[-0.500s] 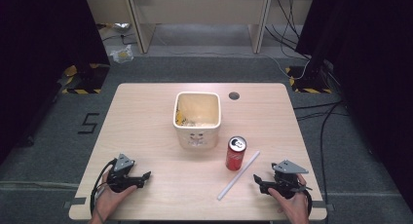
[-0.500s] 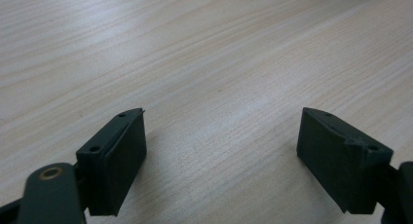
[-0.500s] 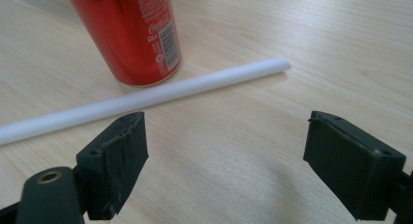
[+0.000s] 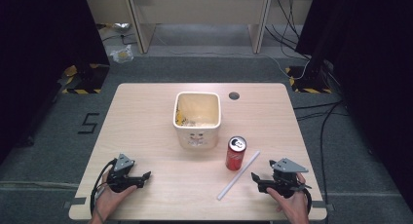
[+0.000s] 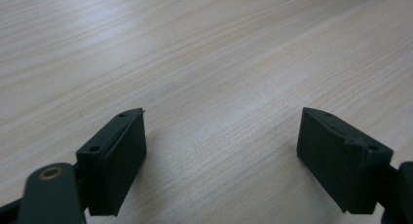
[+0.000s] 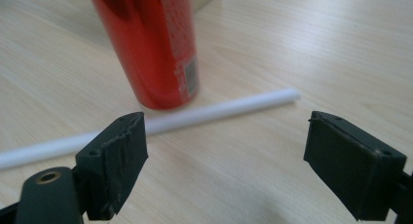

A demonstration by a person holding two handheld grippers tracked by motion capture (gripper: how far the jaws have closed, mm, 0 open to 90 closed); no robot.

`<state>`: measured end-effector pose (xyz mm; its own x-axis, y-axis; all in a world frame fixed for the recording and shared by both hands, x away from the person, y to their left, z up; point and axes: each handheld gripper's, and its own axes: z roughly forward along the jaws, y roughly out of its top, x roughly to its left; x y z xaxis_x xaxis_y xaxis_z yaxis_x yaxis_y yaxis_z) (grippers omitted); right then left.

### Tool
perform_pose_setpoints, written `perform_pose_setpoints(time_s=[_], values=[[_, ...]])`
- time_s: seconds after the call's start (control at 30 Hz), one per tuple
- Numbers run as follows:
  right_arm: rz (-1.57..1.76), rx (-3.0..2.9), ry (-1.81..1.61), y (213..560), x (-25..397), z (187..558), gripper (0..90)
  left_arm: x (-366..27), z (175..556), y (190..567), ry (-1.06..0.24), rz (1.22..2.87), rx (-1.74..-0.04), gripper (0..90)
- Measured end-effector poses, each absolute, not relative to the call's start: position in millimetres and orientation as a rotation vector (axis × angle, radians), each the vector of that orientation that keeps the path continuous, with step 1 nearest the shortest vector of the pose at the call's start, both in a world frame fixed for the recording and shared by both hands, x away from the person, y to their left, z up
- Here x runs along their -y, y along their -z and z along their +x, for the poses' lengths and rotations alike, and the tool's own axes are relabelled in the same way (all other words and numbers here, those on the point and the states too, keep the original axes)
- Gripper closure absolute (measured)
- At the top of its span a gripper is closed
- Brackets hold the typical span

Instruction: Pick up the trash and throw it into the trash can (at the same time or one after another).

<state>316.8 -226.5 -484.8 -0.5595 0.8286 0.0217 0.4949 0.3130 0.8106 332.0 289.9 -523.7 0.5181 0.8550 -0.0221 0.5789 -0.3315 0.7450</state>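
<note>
While the red can (image 4: 235, 153) stands upright on the table (image 4: 146, 117), its print too blurred to read, a white straw (image 4: 238, 175) lies flat just beside it on the person's side. Near the straw, the right gripper (image 4: 254, 177) rests with jaws wide and empty. Behind the can sits a cream tub (image 4: 197, 120) with a small face drawn on its front. Well apart from the can, the left gripper (image 4: 146, 176) gapes empty too.
</note>
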Motion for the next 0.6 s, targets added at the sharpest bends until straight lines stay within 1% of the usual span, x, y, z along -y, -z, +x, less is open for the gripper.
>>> perform_pose_setpoints(time_s=[0.3,0.6], values=[[1.099,-2.2,-1.163,469,210,321,15.6,-290,332,524,-0.493,2.044,-1.165,17.5],[1.08,-2.213,-1.175,466,201,327,15.5,-290,332,524,-0.493,2.044,-1.165,17.4]])
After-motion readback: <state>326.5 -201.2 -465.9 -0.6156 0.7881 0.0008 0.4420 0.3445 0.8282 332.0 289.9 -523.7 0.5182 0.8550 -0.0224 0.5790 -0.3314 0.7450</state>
